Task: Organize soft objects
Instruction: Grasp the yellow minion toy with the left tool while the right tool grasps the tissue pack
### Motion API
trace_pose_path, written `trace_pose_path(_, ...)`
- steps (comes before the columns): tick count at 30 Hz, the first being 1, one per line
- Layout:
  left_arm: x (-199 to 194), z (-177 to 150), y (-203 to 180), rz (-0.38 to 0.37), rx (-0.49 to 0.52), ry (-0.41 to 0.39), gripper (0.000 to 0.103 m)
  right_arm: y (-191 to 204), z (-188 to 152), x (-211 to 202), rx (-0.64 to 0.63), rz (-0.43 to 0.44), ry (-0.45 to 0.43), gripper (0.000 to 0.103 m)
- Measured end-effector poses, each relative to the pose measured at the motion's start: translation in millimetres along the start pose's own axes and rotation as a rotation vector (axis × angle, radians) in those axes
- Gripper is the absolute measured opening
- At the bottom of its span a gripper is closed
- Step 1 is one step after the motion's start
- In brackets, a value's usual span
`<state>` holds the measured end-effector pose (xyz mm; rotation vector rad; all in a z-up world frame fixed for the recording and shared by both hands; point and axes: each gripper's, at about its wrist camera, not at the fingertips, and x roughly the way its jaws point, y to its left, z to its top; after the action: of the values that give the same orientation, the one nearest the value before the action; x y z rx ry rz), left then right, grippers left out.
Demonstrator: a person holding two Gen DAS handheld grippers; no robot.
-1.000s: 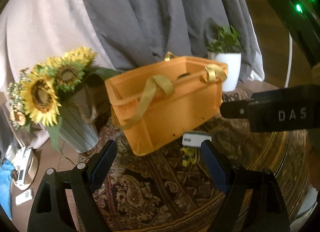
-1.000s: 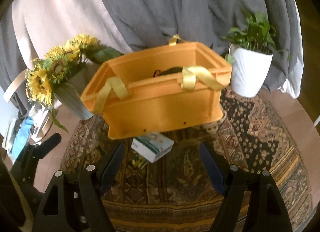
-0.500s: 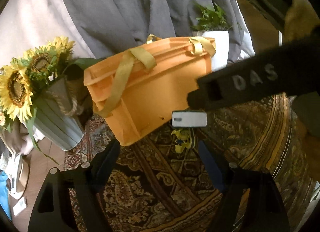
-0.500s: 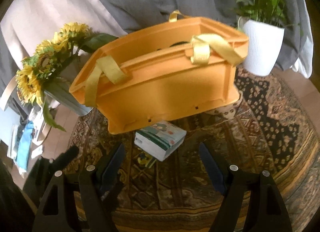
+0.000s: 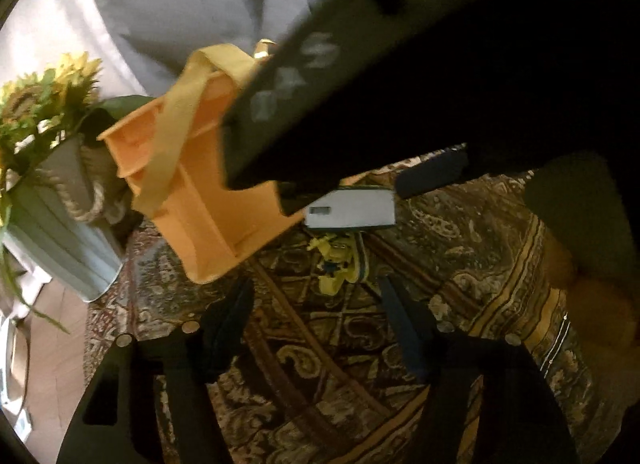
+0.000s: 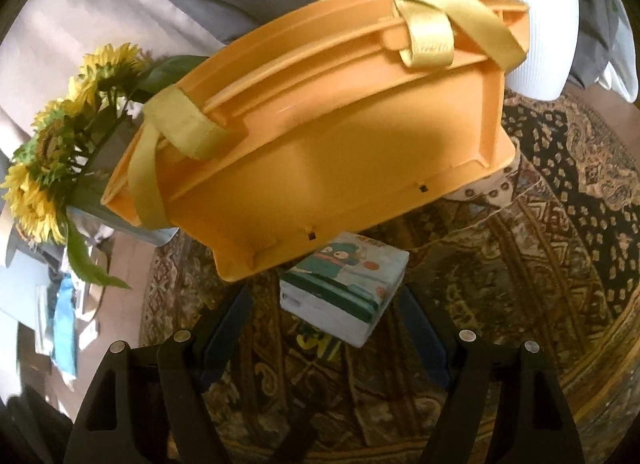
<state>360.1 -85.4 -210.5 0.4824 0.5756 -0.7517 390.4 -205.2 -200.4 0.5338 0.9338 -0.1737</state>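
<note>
Here the tissue pack (image 6: 344,288) lies on the patterned rug (image 6: 540,264), just in front of the orange basket (image 6: 340,136). The right gripper (image 6: 324,324) hovers over it, jaws apart, gripping nothing. The left gripper (image 5: 316,304) is closing, empty, above a small yellow toy (image 5: 336,260).

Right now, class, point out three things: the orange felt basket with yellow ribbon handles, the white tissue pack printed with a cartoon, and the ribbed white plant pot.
orange felt basket (image 6: 360,152): right wrist view, its front wall.
white tissue pack (image 6: 344,280): right wrist view, its printed top.
ribbed white plant pot (image 6: 548,36): right wrist view, its side.
</note>
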Motion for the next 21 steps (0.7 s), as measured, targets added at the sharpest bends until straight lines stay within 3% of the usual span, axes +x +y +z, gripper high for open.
trace_pose_path(10, 21, 9, 4, -0.056, 0.023, 0.037, 0.060, -10, 7, 22, 0.082, 0.017, 0.066, 0.074)
trace_pose_path(21, 31, 24, -7, -0.068, 0.091, 0.033, 0.044, -35, 11, 25, 0.141, 0.057, 0.101, 0.069)
